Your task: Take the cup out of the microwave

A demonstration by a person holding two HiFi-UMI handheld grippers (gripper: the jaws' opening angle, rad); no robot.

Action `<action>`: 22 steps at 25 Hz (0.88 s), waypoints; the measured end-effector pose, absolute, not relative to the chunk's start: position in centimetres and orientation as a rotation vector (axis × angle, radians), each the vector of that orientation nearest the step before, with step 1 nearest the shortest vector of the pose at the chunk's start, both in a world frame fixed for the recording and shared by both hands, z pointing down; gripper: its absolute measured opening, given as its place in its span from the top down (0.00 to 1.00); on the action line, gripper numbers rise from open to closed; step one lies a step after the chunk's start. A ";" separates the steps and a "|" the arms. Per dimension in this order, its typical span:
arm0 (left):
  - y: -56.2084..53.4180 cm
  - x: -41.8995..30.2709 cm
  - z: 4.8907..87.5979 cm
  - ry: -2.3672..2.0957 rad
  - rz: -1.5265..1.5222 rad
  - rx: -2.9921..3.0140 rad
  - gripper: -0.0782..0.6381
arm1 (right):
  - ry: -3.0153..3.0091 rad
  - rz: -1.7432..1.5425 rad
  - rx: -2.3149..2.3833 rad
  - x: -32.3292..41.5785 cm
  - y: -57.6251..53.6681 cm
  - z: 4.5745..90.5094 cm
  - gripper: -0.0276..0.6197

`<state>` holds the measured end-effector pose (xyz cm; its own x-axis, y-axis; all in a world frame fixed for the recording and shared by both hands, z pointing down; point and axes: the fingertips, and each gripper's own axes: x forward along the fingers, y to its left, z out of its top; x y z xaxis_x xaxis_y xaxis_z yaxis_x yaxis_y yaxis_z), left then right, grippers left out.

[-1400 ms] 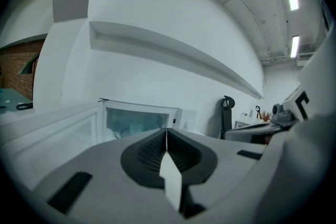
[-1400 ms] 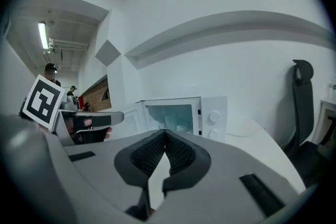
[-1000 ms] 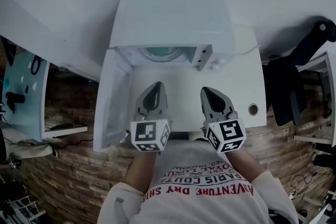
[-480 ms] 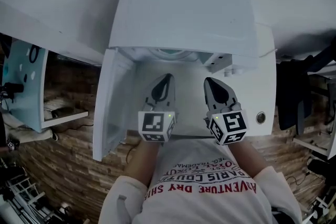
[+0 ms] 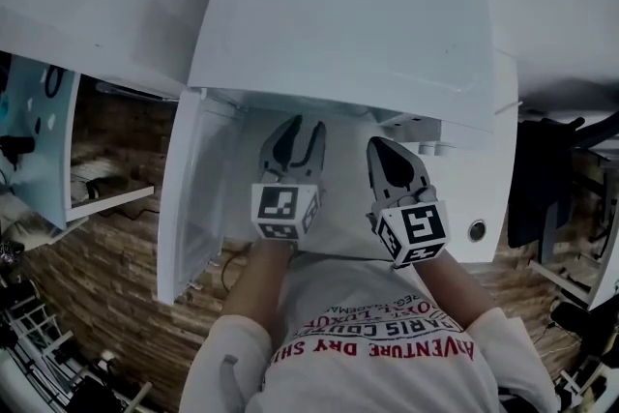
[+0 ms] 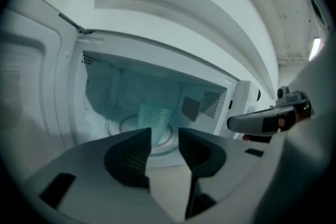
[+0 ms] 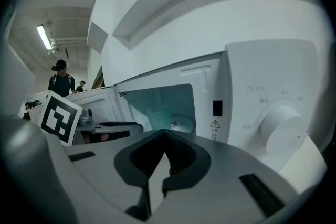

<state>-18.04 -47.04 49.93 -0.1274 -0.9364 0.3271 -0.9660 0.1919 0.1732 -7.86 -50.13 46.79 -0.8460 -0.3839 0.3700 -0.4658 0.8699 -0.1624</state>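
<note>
— Both grippers sit nearer the mouth of the microwave (image 5: 338, 24) than a second ago, and the left gripper (image 5: 303, 125) no longer has its jaws pressed together.
— How do they stand?
— They are opening, with a narrow gap between the pads and nothing in it. The left gripper view shows the cup (image 6: 153, 117) beyond that gap, farther in and untouched.
— Where exactly is the cup?
— It stands upright on the glass turntable (image 6: 118, 126), about the middle of the cavity. It looks pale and see-through. From the head view it is hidden under the microwave's top.
— And the right gripper (image 5: 382, 148)?
— Its jaws meet tip to tip and it holds nothing. It points at the right edge of the opening, with the control dial (image 7: 281, 128) farther right.
— The door (image 5: 189, 198)?
— It is swung wide open to the left, and the left gripper is to the right of it.
</note>
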 end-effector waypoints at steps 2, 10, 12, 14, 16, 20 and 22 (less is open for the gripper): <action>-47.8 -18.5 50.4 -2.109 0.097 1.785 0.64 | -2.700 0.356 0.620 -8.2 -50.3 47.4 0.94; -50.6 -20.7 51.4 -2.161 0.135 1.804 0.39 | -2.639 0.390 0.562 -8.1 -50.1 49.3 0.94; -51.3 -21.2 51.4 -2.159 0.139 1.820 0.36 | -2.636 0.391 0.551 -8.4 -50.2 49.5 0.94; -52.0 -21.6 51.4 -2.160 0.146 1.841 0.34 | -2.635 0.382 0.545 -8.5 -50.5 49.7 0.94; -52.4 -21.7 51.8 -2.155 0.158 1.851 0.33 | -2.633 0.379 0.551 -8.6 -50.8 49.9 0.94; -53.3 -21.8 52.7 -2.146 0.204 1.843 0.33 | -2.622 0.385 0.580 -8.5 -51.3 50.3 0.94; -53.7 -22.0 53.0 -2.159 0.228 1.828 0.33 | -2.609 0.381 0.595 -8.3 -51.5 50.4 0.94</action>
<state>-22.00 -53.70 52.98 -0.1437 -0.9335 0.3285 -0.9816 0.1767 0.0728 -8.30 -51.54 50.40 -0.8130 -0.3451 0.4690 -0.4647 0.8699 -0.1655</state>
